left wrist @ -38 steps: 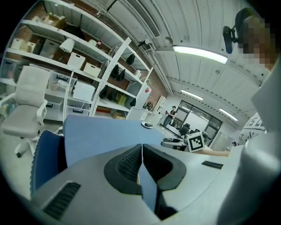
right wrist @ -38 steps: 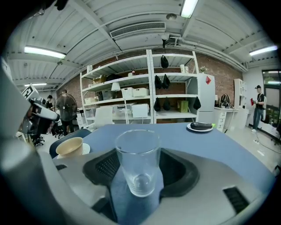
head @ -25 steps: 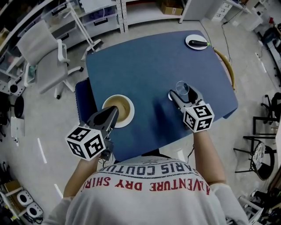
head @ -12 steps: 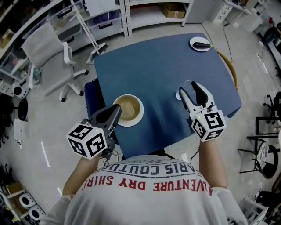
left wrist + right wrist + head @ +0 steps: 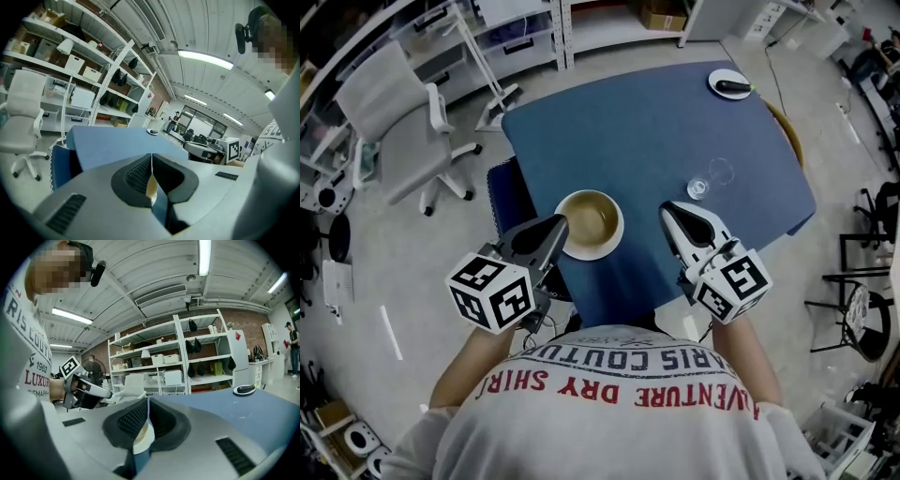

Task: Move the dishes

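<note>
Bowl [image 5: 589, 223] sits on the blue table [image 5: 628, 131] near its front edge. Left gripper [image 5: 562, 223] has its jaws together at the rim, apparently pinching it. Right gripper [image 5: 668, 210] has just closed its jaws on nothing, near the glass [image 5: 698, 188].
</note>
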A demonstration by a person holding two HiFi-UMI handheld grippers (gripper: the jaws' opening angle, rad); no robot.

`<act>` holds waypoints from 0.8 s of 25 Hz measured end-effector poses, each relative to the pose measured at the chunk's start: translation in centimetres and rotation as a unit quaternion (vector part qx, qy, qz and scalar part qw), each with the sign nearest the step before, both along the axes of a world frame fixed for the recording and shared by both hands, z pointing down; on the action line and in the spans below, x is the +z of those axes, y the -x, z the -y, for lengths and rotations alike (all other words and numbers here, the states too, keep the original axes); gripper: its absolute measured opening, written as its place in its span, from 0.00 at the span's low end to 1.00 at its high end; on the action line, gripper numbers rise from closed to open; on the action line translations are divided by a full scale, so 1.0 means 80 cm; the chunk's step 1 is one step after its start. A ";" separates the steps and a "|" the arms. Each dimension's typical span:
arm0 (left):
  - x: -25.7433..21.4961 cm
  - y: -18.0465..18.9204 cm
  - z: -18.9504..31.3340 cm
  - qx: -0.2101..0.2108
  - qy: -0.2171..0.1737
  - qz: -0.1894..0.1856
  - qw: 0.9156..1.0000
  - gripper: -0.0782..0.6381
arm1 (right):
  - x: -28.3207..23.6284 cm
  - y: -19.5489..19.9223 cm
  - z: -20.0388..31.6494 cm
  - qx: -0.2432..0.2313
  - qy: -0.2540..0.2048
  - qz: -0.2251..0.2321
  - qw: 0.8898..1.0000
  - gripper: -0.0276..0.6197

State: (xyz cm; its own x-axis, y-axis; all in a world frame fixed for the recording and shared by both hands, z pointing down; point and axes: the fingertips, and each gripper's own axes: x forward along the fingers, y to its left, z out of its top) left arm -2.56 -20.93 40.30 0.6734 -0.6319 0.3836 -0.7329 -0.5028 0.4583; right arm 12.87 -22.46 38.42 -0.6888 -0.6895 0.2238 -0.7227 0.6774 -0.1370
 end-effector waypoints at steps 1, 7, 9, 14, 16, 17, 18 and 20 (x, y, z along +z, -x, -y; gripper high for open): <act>0.003 0.003 -0.002 0.006 0.001 0.000 1.000 0.15 | 0.006 0.007 -0.006 0.001 0.007 0.000 1.000 0.09; 0.020 0.023 -0.015 0.027 0.010 0.003 1.000 0.15 | 0.035 0.038 -0.032 0.014 0.051 0.018 0.998 0.09; 0.025 0.029 -0.017 0.033 0.012 0.005 0.999 0.15 | 0.044 0.048 -0.038 0.016 0.058 0.014 0.998 0.09; 0.031 0.039 -0.019 0.039 0.014 0.004 0.999 0.15 | 0.063 0.060 -0.042 0.031 0.076 0.008 0.997 0.09; 0.032 0.042 -0.020 0.042 0.014 0.004 0.999 0.15 | 0.069 0.062 -0.041 0.040 0.086 0.009 0.995 0.09; 0.033 0.044 -0.020 0.043 0.013 0.004 0.999 0.15 | 0.072 0.064 -0.040 0.042 0.091 0.008 0.995 0.10; 0.033 0.046 -0.020 0.043 0.013 0.004 0.999 0.15 | 0.075 0.065 -0.038 0.044 0.095 0.006 0.994 0.14; 0.032 0.051 -0.019 0.042 0.013 0.003 0.999 0.15 | 0.083 0.069 -0.033 0.048 0.105 -0.002 0.993 0.31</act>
